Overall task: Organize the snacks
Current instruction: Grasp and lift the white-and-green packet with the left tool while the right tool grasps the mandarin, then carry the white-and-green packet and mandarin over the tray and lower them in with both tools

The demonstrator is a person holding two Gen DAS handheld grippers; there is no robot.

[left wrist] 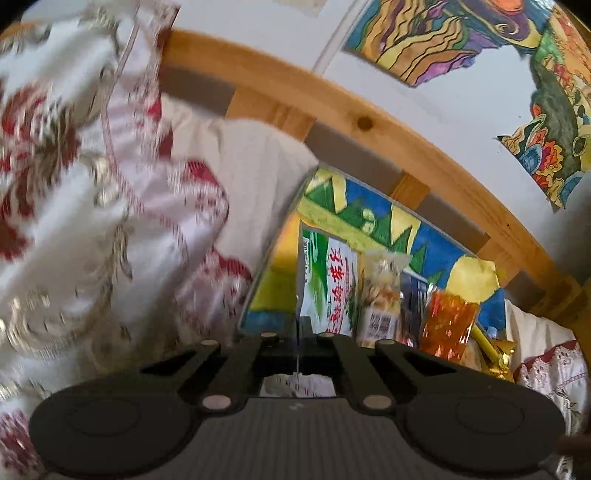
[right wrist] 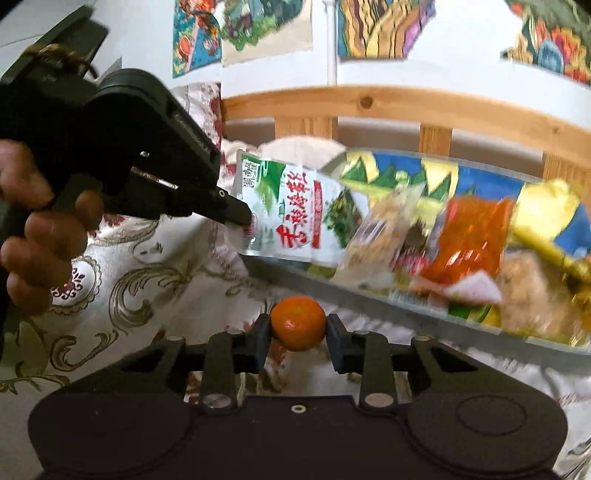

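Observation:
My left gripper (left wrist: 297, 328) is shut on the thin edge of a white and green snack packet (left wrist: 327, 280) with red characters. The right wrist view shows that gripper (right wrist: 242, 218) pinching the packet (right wrist: 295, 210) by its left edge, above the left end of a clear tray (right wrist: 280, 274). My right gripper (right wrist: 298, 322) is shut on a small orange (right wrist: 298, 325), just above the cloth in front of the tray. In the tray lie an orange packet (right wrist: 469, 236), a clear packet of biscuits (right wrist: 380, 236) and a gold wrapper (right wrist: 546, 243).
A white cloth (right wrist: 129, 288) with red and gold embroidery covers the surface and bunches up on the left (left wrist: 74, 184). A wooden rail (right wrist: 406, 103) runs behind the tray, below a wall with colourful pictures (right wrist: 384, 29). A person's hand (right wrist: 44, 236) grips the left gripper's handle.

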